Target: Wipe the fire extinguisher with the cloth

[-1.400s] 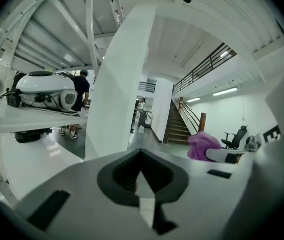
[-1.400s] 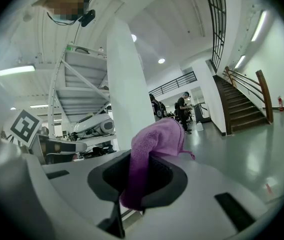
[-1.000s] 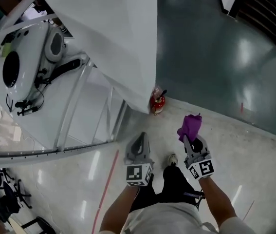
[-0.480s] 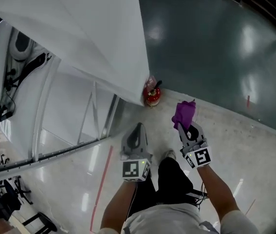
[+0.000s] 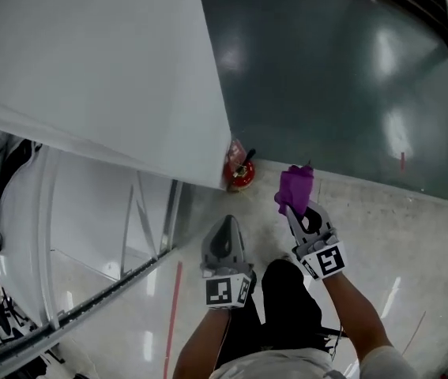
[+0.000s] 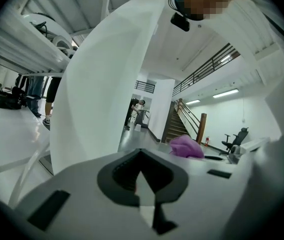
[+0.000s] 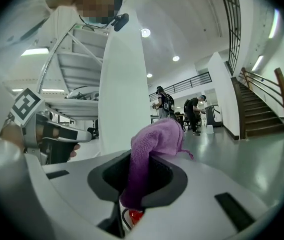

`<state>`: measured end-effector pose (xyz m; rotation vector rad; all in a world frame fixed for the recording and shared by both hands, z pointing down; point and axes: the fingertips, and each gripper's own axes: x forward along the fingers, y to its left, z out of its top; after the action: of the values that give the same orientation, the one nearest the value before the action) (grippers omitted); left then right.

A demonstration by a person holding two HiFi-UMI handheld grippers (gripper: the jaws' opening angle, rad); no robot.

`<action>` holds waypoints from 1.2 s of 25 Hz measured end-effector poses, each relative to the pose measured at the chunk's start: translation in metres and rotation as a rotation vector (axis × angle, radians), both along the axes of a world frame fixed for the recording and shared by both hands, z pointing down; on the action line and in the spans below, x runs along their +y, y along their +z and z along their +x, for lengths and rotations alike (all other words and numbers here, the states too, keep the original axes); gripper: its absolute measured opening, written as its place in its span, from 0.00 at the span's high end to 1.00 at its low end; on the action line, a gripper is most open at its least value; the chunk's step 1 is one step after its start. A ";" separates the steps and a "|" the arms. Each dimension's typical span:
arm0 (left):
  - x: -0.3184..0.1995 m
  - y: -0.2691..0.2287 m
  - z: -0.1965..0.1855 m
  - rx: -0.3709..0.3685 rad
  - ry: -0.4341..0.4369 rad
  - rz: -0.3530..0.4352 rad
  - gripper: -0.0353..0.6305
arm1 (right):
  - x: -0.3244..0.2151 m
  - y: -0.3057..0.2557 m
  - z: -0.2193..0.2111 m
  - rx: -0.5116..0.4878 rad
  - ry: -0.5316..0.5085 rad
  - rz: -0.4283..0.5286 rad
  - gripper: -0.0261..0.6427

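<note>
A: What is the right gripper [image 5: 296, 208] doing?

B: It is pinching a purple cloth [image 5: 295, 188]. Its jaws are pressing on the lower part of the cloth, and the rest is bunching up over the tips and flopping forward.

A: And the left gripper [image 5: 225, 223]?

B: It is carrying nothing. Its jaws are lying together with nothing between them. The person is holding it just beside the right one, slightly nearer the body, and both are pointing forward.

A: Where is the fire extinguisher [image 5: 239, 172] sitting?

B: It is standing on the floor [image 5: 413, 235], right against the bottom corner of a big white panel [image 5: 121, 77], at the edge where the pale floor is meeting the dark green part. It is lying ahead of the grippers, a little left of the cloth, and neither gripper nor the cloth is touching it.

A: Is anything else showing?

B: In the right gripper view, a bit of red is peeking out low between the jaws, under the cloth. Further off, some people [image 7: 164, 106] are standing near a staircase [image 7: 254, 109].
</note>
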<state>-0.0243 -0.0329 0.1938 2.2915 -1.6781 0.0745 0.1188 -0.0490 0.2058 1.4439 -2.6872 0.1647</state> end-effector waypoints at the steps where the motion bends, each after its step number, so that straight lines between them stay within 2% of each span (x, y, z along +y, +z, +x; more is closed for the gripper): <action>1: -0.002 0.012 0.000 0.000 0.005 0.005 0.94 | -0.002 0.009 -0.003 -0.001 -0.011 0.008 0.87; 6: -0.018 0.097 0.007 0.021 0.007 0.044 0.94 | -0.018 0.094 -0.005 0.015 -0.072 0.032 0.87; 10: -0.025 0.171 0.012 0.080 -0.021 0.034 0.94 | -0.030 0.190 0.000 0.071 -0.153 0.034 0.87; 15: -0.026 0.229 0.027 0.074 0.001 0.072 0.94 | -0.049 0.284 -0.001 0.124 -0.204 0.061 0.87; 20: -0.017 0.250 0.028 0.093 0.014 0.113 0.94 | -0.082 0.333 -0.007 0.178 -0.195 0.104 0.87; 25: -0.004 0.253 0.025 0.077 0.018 0.075 0.94 | -0.108 0.369 -0.006 0.243 -0.160 0.041 0.87; 30: 0.004 0.258 0.022 0.090 0.044 0.068 0.94 | -0.119 0.409 -0.015 0.332 -0.201 -0.004 0.87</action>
<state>-0.0022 -0.0290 0.4517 2.3447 -1.6089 -0.0762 0.1040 -0.1680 0.6144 1.0777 -2.5309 -0.0772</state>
